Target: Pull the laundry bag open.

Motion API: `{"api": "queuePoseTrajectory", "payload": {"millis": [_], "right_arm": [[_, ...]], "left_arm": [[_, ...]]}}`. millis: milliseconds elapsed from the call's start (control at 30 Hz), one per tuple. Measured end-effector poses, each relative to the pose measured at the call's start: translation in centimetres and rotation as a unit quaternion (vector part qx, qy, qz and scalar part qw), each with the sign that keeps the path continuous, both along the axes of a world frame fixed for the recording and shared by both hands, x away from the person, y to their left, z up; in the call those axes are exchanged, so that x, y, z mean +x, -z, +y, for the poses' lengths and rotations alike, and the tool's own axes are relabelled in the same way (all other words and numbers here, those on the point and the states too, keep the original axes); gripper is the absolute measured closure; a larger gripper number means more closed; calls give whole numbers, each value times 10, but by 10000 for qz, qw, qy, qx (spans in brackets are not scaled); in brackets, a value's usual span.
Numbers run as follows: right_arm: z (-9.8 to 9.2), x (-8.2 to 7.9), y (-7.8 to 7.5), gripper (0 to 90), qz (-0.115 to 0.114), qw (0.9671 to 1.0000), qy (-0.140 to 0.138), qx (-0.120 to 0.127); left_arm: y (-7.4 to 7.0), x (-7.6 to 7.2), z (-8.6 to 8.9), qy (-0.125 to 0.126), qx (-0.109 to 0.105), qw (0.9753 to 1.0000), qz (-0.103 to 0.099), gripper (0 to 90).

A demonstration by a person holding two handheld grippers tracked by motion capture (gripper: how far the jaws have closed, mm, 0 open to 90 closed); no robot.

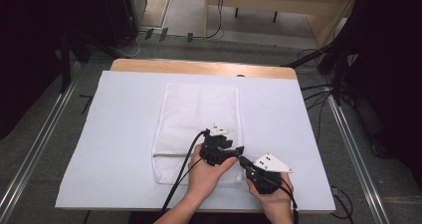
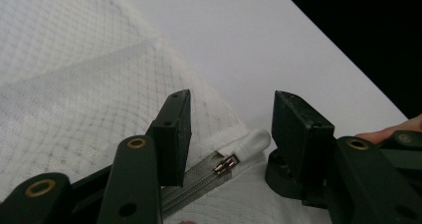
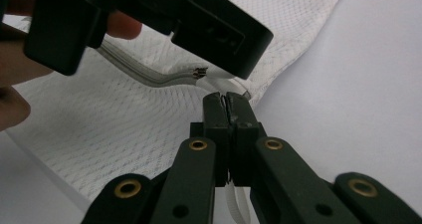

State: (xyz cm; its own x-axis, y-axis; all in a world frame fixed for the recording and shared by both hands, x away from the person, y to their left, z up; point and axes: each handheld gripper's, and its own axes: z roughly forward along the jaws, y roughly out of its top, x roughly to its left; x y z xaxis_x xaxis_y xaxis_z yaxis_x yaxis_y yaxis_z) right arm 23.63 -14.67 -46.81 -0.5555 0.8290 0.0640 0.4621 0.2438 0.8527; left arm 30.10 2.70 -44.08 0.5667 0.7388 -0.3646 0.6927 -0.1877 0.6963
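Note:
A white mesh bag lies flat on the white table cover, its zipper running across near the front end. My left gripper hovers open over the bag's right front corner. In the left gripper view its jaws straddle the white zipper pull and metal slider without touching them. My right gripper is just right of it. The right gripper is shut on the bag's corner edge beside the zipper end. A white strip hangs between its jaws.
The white cover spans a wooden table whose far edge shows. Cables trail from both grippers toward the front edge. Metal rails and dark equipment flank the table. The left gripper looms close above the right gripper's jaws.

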Motion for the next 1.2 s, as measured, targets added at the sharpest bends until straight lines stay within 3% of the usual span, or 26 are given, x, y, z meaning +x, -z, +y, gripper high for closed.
{"api": "queuePoseTrajectory", "payload": {"millis": [133, 233, 333, 600, 1000, 1167, 1200], "right_arm": [[0, 0, 0, 900, 9, 10000, -29, -28], [0, -1, 0, 900, 12, 10000, -27, -39], [0, 0, -1, 900, -23, 10000, 2, -42], [-1, 0, -1, 900, -19, 10000, 47, -14], [-3, 0, -3, 900, -52, 9999, 69, 81], [-2, -1, -6, 900, -103, 9999, 106, 65], [-3, -2, -7, 900, -120, 9998, 139, 28]], "left_arm": [[2, 0, 2, 60, 6, 10000, 65, 579], [0, 0, 6, 112, -101, 9998, 107, 631], [-3, -1, 16, 191, -398, 9988, 230, 689], [3, -3, 31, 234, -596, 9970, 429, 816], [8, -3, 39, 423, -721, 9954, 466, 872], [7, -5, 39, 464, -474, 9974, 285, 875], [8, -6, 40, 424, -332, 9982, 246, 875]]}}
